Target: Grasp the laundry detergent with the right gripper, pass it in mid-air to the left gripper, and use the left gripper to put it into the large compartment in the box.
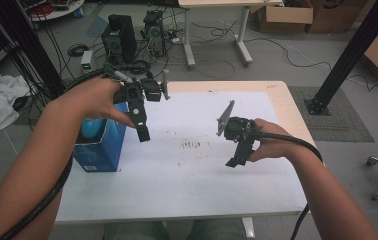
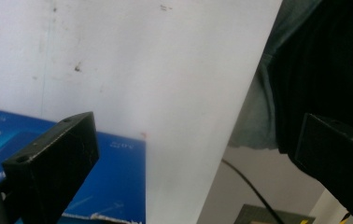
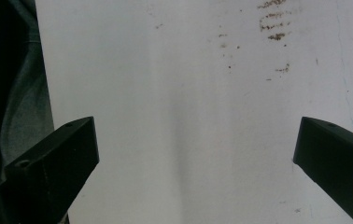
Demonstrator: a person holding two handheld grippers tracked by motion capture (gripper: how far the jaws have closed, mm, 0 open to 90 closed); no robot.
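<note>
My left gripper (image 1: 142, 133) is held above the table's left part, just right of a blue box (image 1: 99, 145), with its jaws pointing down. In the left gripper view its jaws (image 2: 195, 135) stand wide apart and open, with nothing between them; the blue box (image 2: 114, 186) lies below the left jaw. My right gripper (image 1: 236, 160) hovers over the right middle of the white table top (image 1: 187, 185). Its jaws (image 3: 195, 135) are also spread wide over bare white surface, holding nothing.
Brown stains (image 1: 192, 145) mark the table's middle, and the same stains (image 3: 272, 28) appear in the right gripper view. Beyond the table are computer towers (image 1: 119, 37), cables, another desk's legs (image 1: 189, 45) and cardboard boxes (image 1: 284, 17). A black post (image 1: 349, 55) rises at right.
</note>
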